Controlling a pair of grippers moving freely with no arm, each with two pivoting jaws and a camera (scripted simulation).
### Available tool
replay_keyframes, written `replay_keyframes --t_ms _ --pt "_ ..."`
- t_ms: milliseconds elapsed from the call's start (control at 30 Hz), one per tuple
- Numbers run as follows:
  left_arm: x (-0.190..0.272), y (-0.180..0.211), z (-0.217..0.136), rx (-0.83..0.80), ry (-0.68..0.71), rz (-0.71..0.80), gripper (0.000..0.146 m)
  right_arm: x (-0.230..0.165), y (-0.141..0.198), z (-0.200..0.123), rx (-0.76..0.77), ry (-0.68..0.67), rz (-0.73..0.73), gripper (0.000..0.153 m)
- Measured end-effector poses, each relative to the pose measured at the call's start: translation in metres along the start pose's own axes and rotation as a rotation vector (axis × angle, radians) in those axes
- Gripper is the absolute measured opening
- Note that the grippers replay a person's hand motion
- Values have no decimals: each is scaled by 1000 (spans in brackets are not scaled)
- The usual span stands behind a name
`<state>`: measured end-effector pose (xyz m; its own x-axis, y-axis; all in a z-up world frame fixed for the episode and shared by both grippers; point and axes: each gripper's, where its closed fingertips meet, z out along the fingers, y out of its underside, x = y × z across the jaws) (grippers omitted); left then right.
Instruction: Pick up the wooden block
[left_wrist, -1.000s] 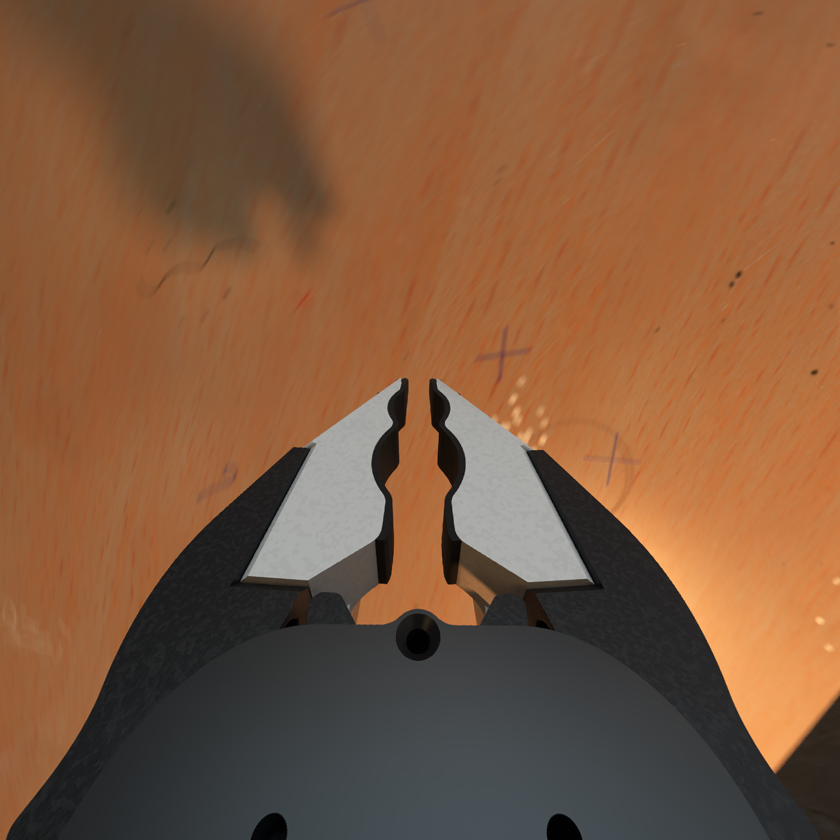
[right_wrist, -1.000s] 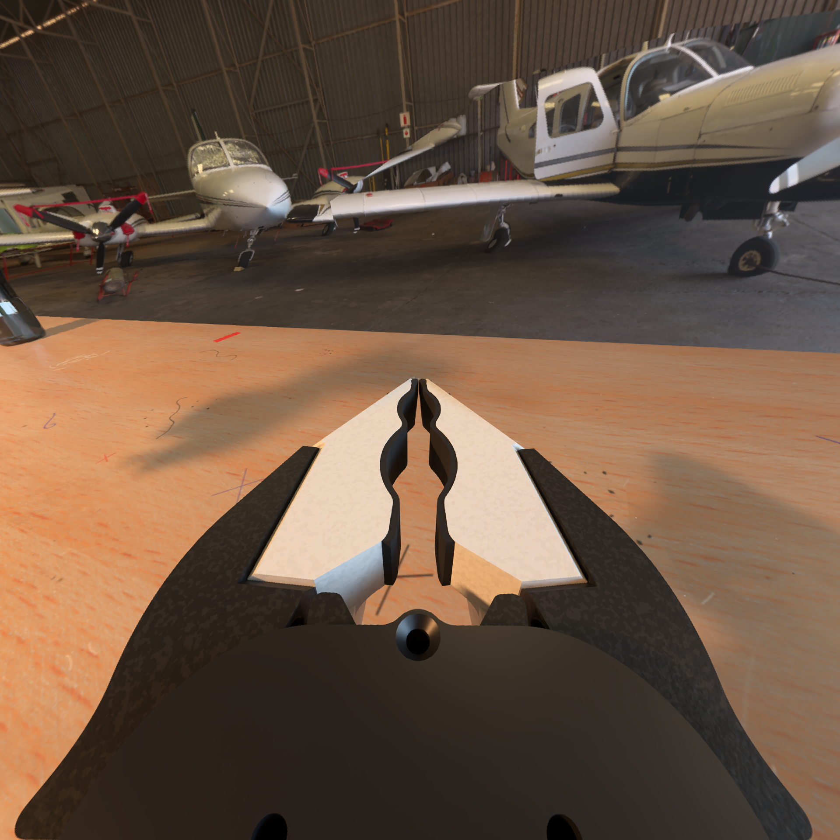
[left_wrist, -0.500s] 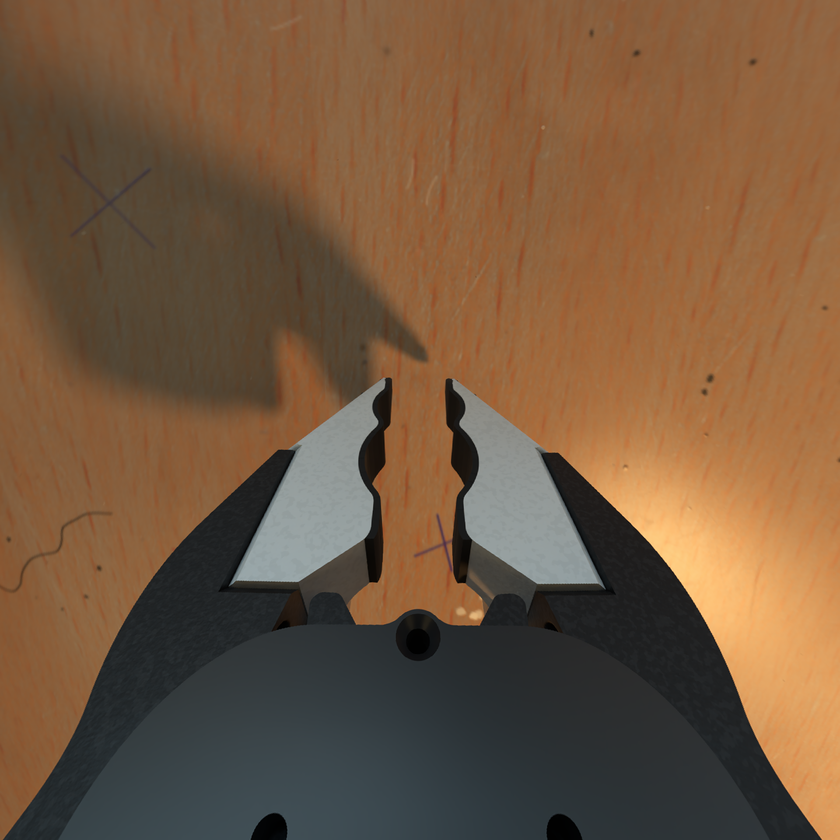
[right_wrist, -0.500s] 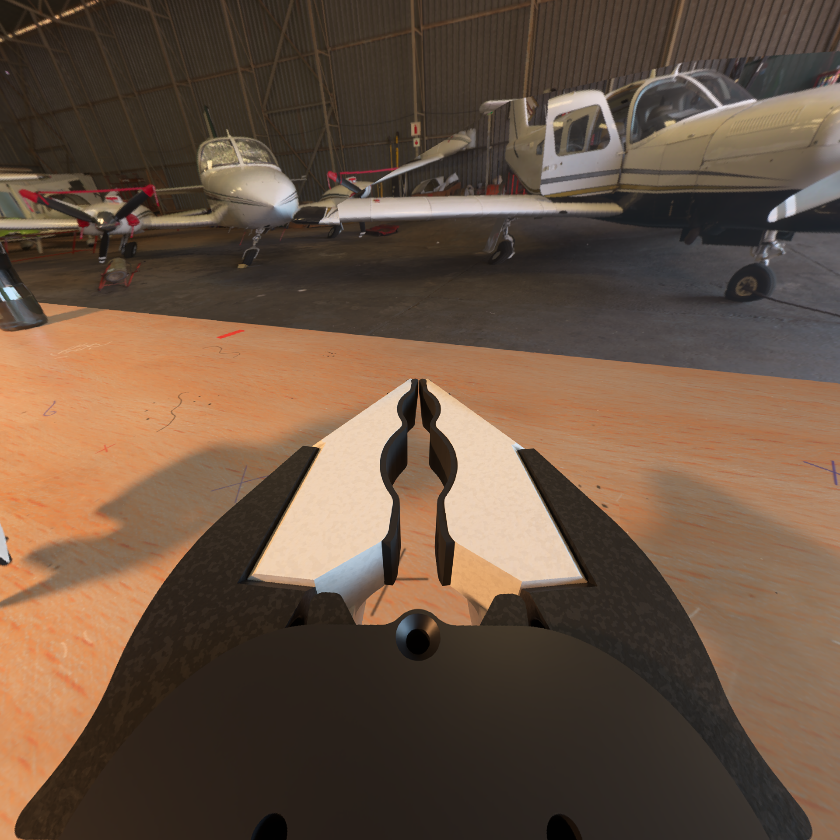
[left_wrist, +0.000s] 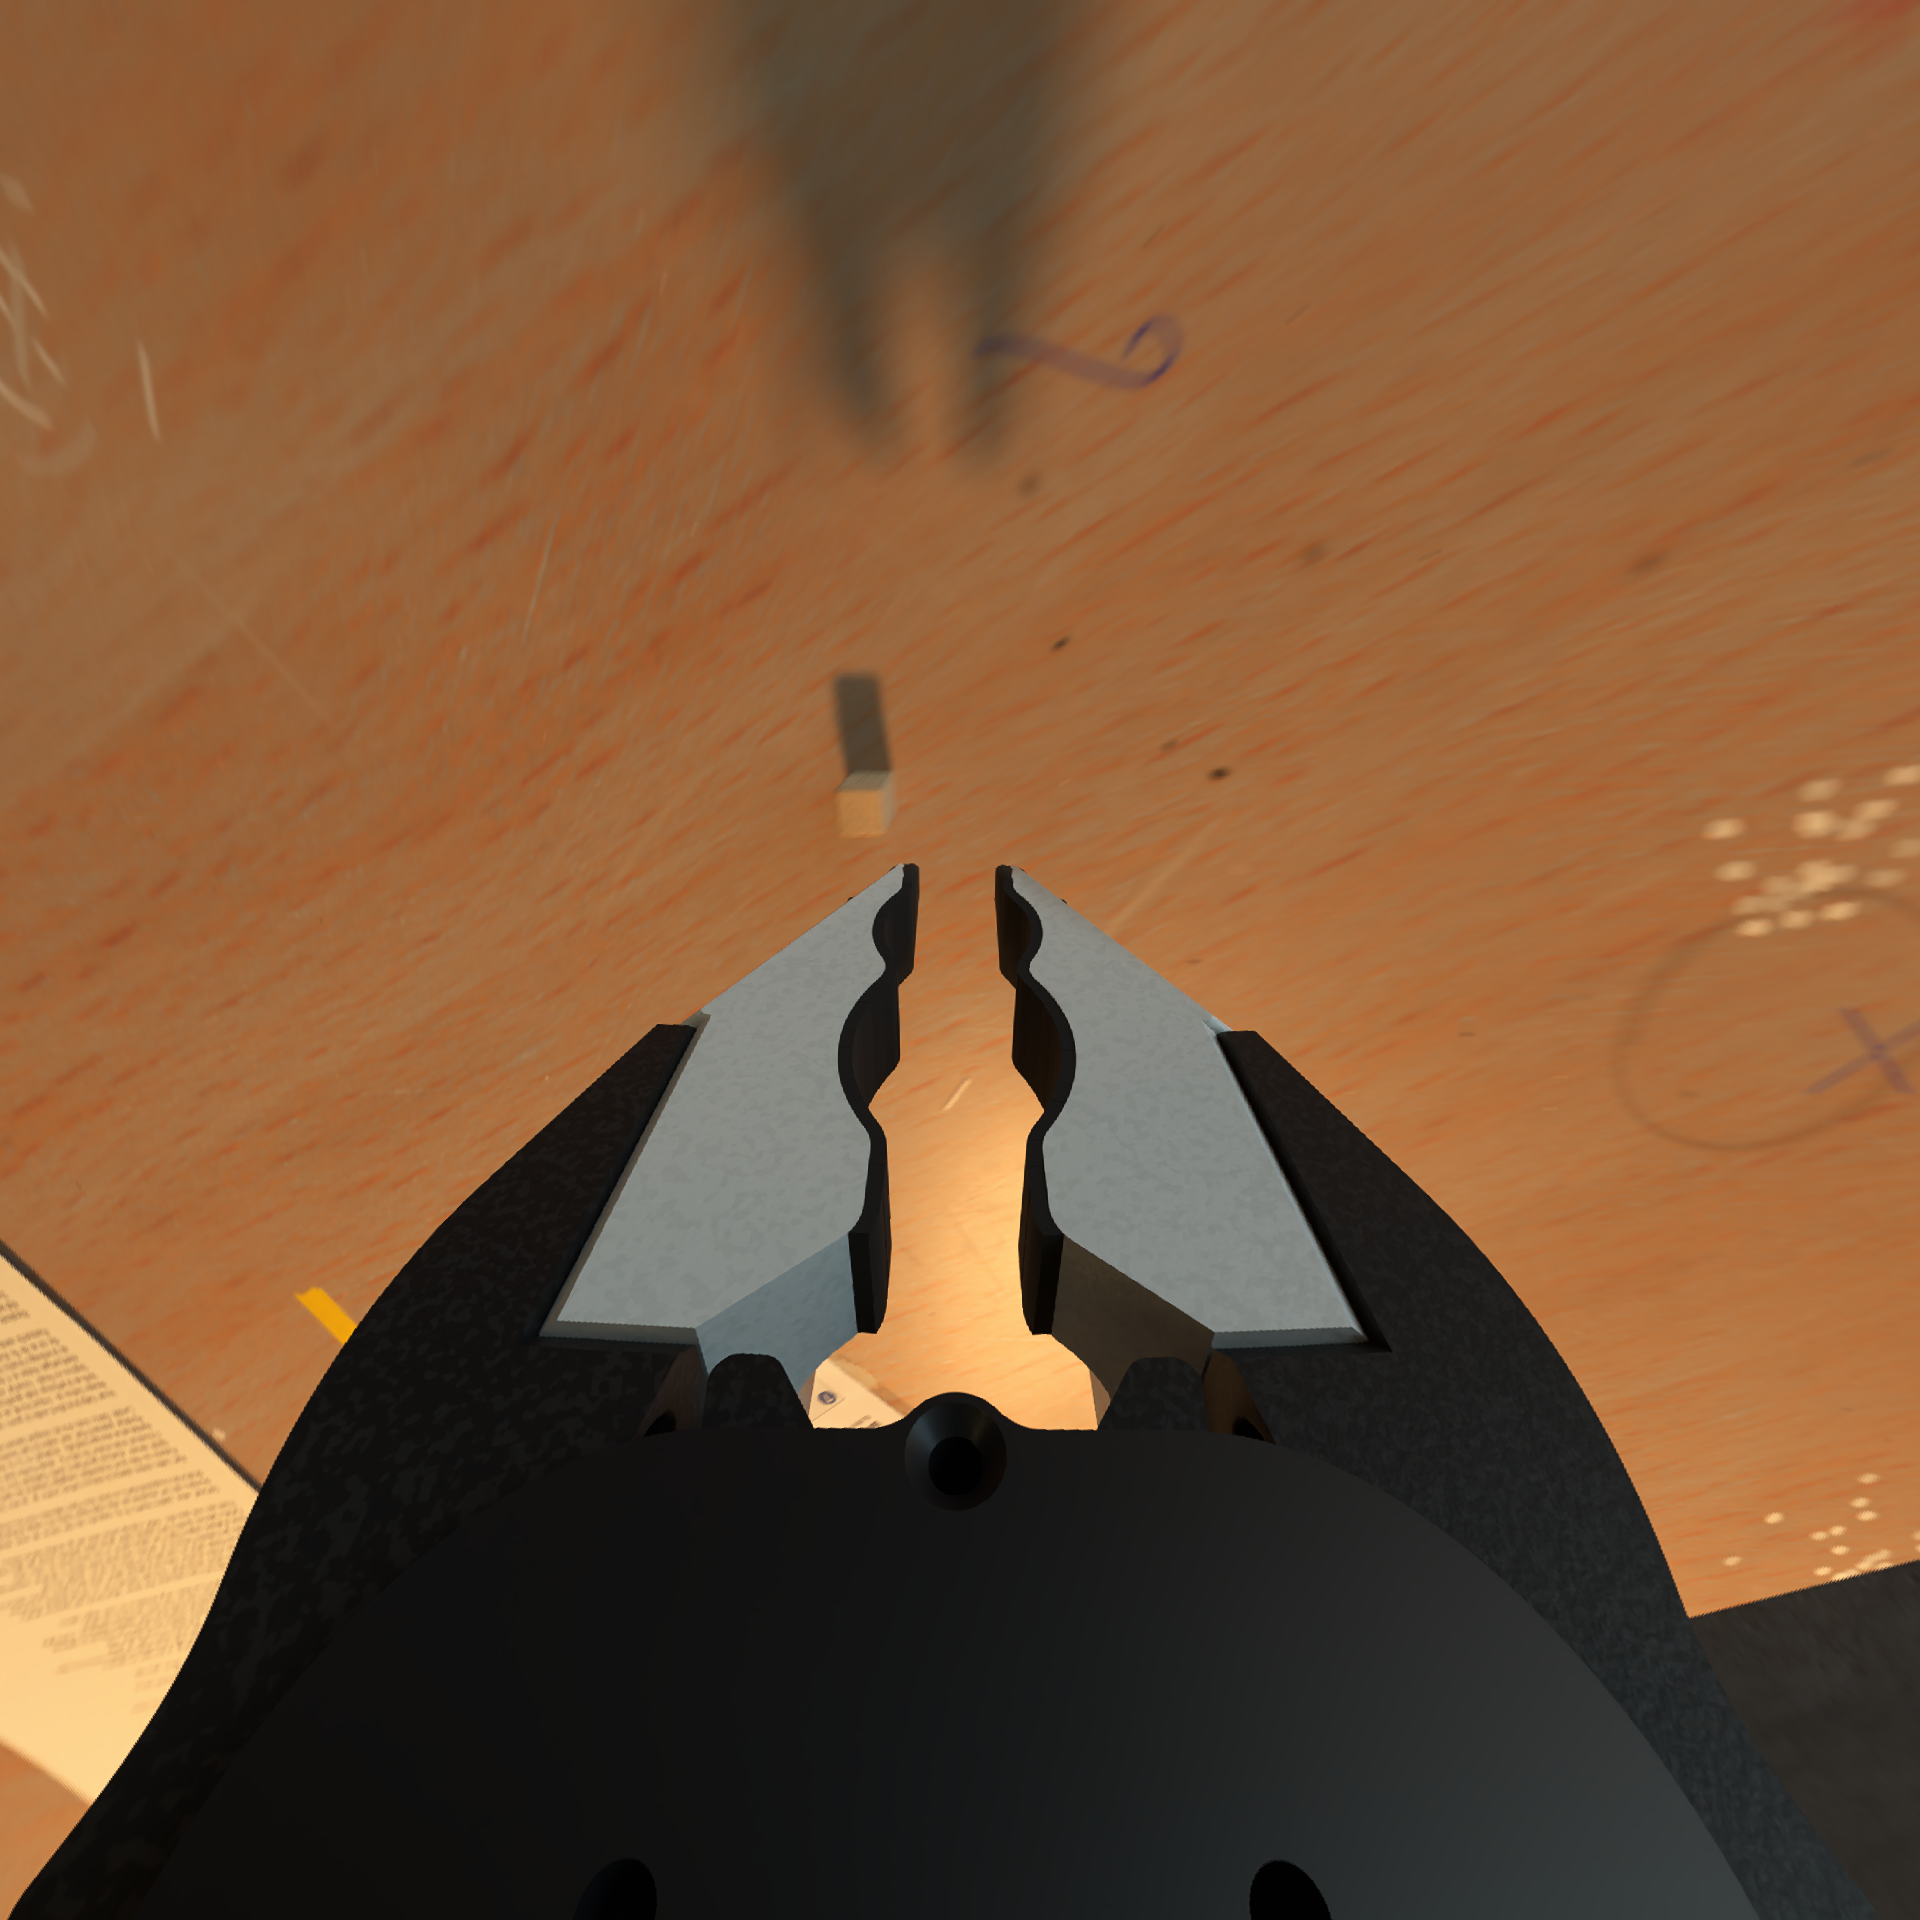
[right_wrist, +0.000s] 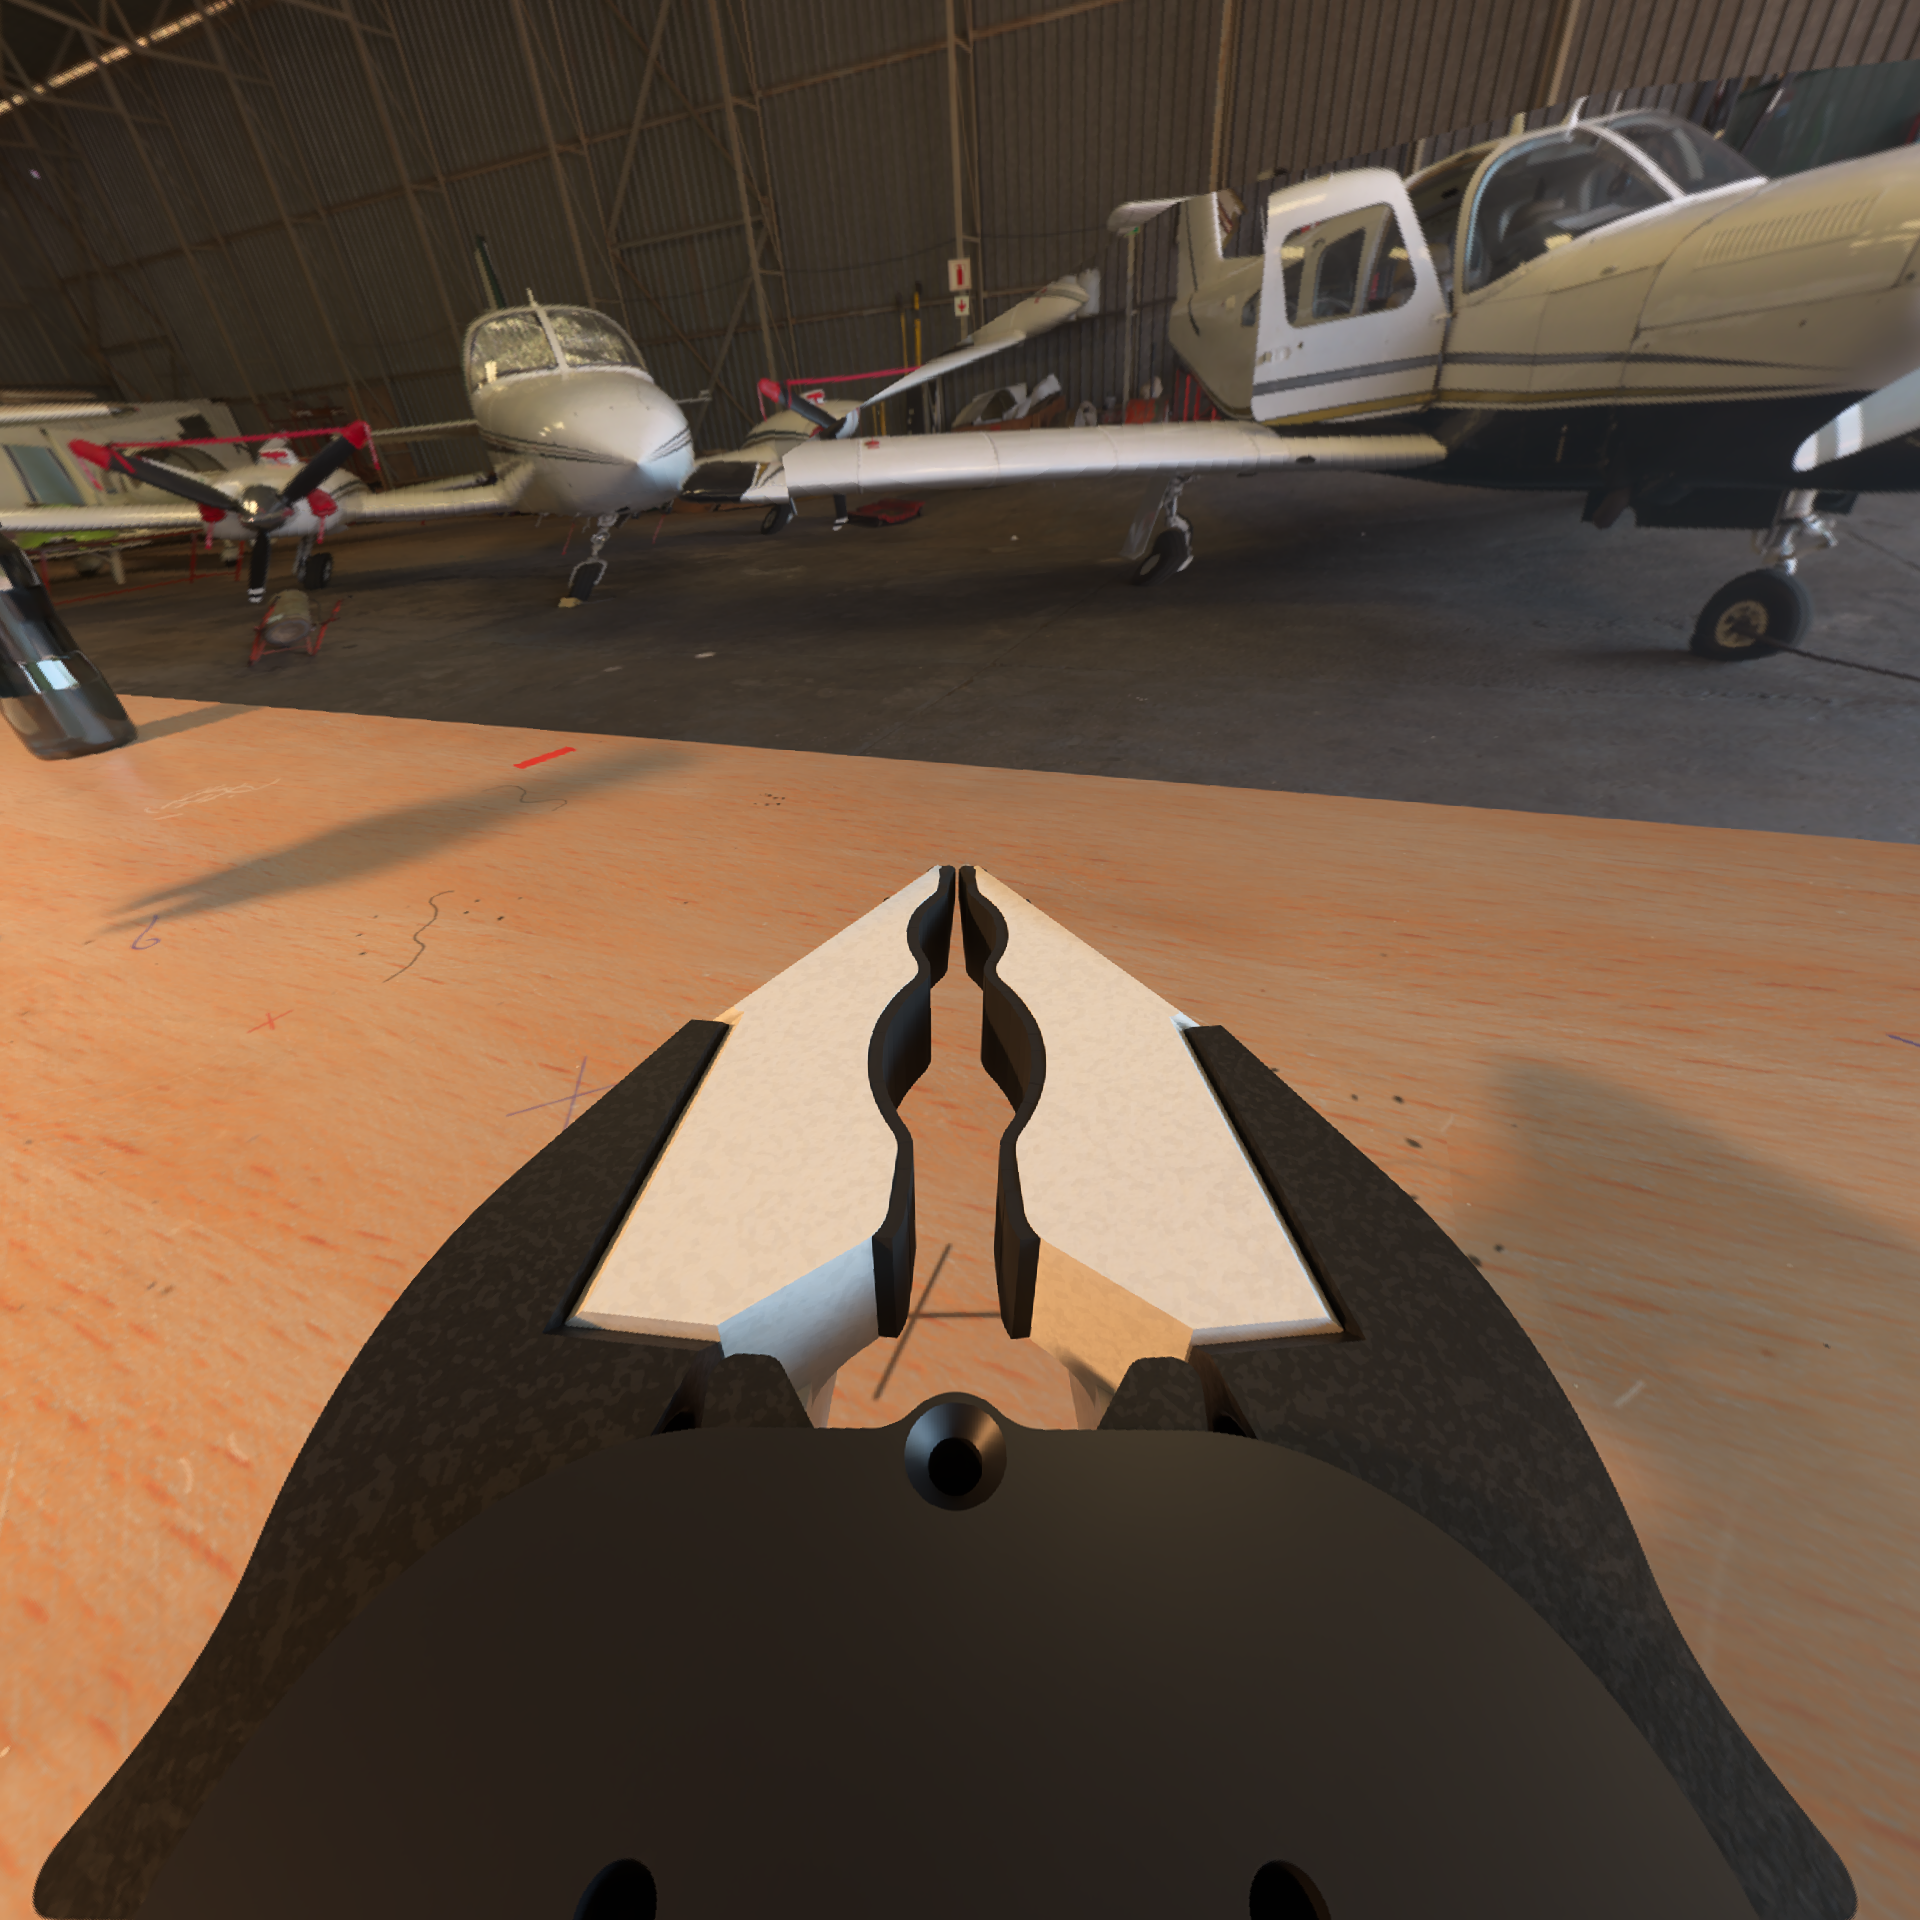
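Observation:
The wooden block is a small pale stick lying on the orange wooden table. It shows only in the left wrist view, blurred by motion. It lies just beyond my left gripper, slightly left of the gap between the fingertips, and does not touch them. The left jaws stand a little apart with nothing between them. My right gripper hovers low over the table, its tips almost touching and empty. The block does not show in the right wrist view.
A printed page and a small yellow strip lie at the lower left of the left wrist view. The table edge shows at the lower right. A dark shiny object stands at the far left edge, with hangar floor and planes beyond.
The left wrist view has swung, and the block and the printed page have come into sight. The left jaws are a little narrower than half a second ago. The right gripper has barely moved.

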<state>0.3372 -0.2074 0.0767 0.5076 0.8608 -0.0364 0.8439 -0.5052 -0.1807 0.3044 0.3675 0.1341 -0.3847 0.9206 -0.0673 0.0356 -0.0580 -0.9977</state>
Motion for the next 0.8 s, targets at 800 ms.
replay_keyframes --t_ms 800 --pt "9 -11 5 -91 -8 60 12 4 4 2 -13 7 25 0"
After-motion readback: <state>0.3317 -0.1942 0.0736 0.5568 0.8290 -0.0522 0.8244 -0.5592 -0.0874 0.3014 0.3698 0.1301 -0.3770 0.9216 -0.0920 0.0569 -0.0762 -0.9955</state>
